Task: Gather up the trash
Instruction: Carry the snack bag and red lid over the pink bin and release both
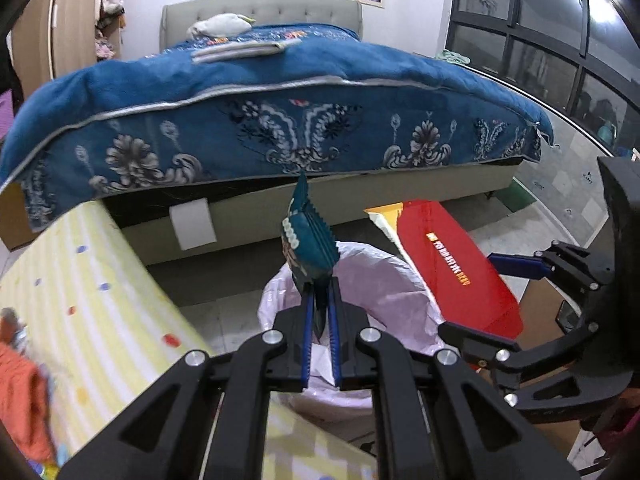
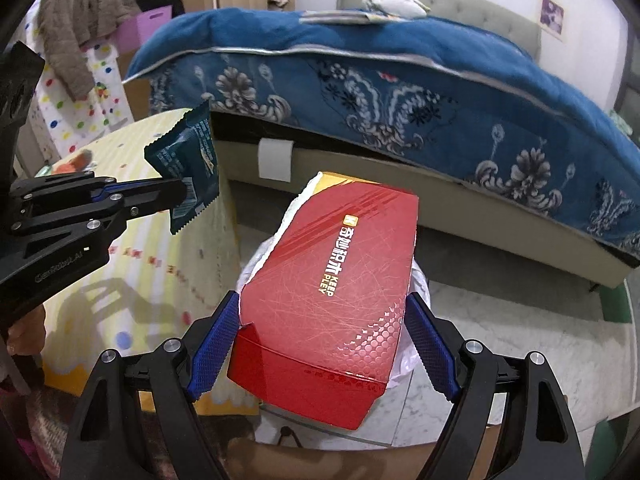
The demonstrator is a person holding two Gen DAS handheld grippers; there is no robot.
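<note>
Left gripper: its 2 blue pads are squeezed nearly together, and they pinch the bottom edge of the teal wrapper. In the right wrist view this gripper comes in from 9 o'clock.

Teal wrapper: a small snack pack with zigzag edges. It sticks up from the left gripper, tilted a little toward 11 o'clock. In the right wrist view the wrapper hangs off the tip of the claw.

Right gripper: its 2 blue pads stand wide apart, 1 on each long side of the red box. The pads press on the sides of the box, so the box is held. In the left wrist view this gripper comes in from 3 o'clock.

Red box: a long carton with gold and white letters on top. Its far end is torn open. In the left wrist view the red box sits at 2 o'clock from the wrapper.

Trash bag: a pale, thin plastic bag, open at the top. It is right under the wrapper and the box. In the right wrist view only bits of the bag peek out around the box.

Play mat: yellow stripes with colored dots, at 9 o'clock from the bag.

Floor: pale marble tiles.

Bed: far behind it all, at 12 o'clock, with a blue flowery blanket and a gray headboard.

Window: dark glass, at 2 o'clock.
</note>
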